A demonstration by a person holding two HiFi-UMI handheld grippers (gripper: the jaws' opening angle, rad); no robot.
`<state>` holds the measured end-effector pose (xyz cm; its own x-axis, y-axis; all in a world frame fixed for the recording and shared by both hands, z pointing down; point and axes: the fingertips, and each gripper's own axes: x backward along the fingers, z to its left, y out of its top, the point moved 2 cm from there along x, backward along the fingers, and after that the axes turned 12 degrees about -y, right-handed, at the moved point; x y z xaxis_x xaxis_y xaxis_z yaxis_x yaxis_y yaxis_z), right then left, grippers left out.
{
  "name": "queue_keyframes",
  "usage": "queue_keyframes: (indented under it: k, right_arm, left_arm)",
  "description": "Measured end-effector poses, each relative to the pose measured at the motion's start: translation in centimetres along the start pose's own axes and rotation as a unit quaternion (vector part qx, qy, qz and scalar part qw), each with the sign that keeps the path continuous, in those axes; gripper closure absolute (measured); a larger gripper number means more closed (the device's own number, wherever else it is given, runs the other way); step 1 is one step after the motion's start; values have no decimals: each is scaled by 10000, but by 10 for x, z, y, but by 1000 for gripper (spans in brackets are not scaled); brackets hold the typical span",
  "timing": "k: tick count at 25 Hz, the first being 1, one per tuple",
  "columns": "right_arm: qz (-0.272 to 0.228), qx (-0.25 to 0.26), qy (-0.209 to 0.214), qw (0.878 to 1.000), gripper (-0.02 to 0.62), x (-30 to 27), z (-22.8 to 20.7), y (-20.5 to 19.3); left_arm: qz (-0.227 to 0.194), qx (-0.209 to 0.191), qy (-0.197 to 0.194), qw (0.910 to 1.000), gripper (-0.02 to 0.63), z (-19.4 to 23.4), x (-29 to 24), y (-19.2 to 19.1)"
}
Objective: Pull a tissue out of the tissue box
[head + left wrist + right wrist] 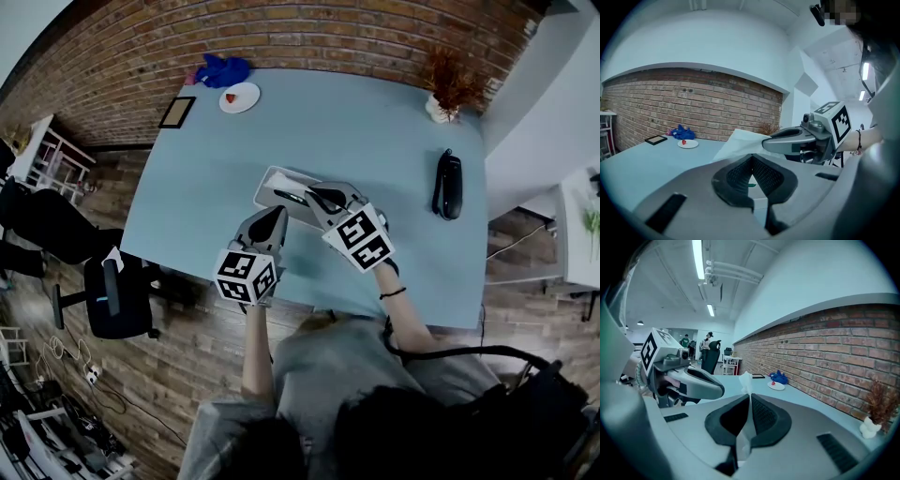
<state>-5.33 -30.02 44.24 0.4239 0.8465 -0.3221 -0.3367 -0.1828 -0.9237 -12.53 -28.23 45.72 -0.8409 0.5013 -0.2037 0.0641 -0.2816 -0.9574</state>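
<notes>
A white tissue [746, 379] is pinched between the pressed-together jaws of the right gripper [750, 398], its loose end sticking up past the tips. The tissue box [274, 186] is seen near the front edge of the light blue table [375, 141], at the gripper's tips. The left gripper [751, 159] is held just beside, jaws closed on nothing. A plate [240, 97] and blue cloth [223, 70] lie by the brick wall.
</notes>
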Motion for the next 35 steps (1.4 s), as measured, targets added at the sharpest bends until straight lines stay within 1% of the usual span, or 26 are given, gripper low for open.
queue_keyframes:
  k: [5, 9, 13, 16, 27, 35]
  right_arm:
    - [-278, -162, -17, 9995, 594, 10, -6, 11]
    - [-466, -341, 34, 9983, 594, 21, -7, 22]
    - [-685, -489, 94, 9964, 594, 31, -7, 28]
    - [-866, -613, 160, 9942, 594, 38, -4, 31]
    - [-1368, -922, 468, 9852, 594, 69, -2, 30]
    - [-1543, -970, 614, 9813, 594, 86, -2, 21]
  left_arm:
    - [-106, -115, -3, 9999, 603, -9, 1, 8]
    - [-181, -198, 5, 9996, 603, -17, 6, 17]
    - [-158, -324, 40, 9993, 603, -25, 8, 20]
    - [-213, -345, 89, 9991, 603, -30, 14, 22]
    - [-485, -472, 335, 9971, 603, -58, 23, 25]
    - [-706, -605, 466, 9946, 603, -73, 25, 27]
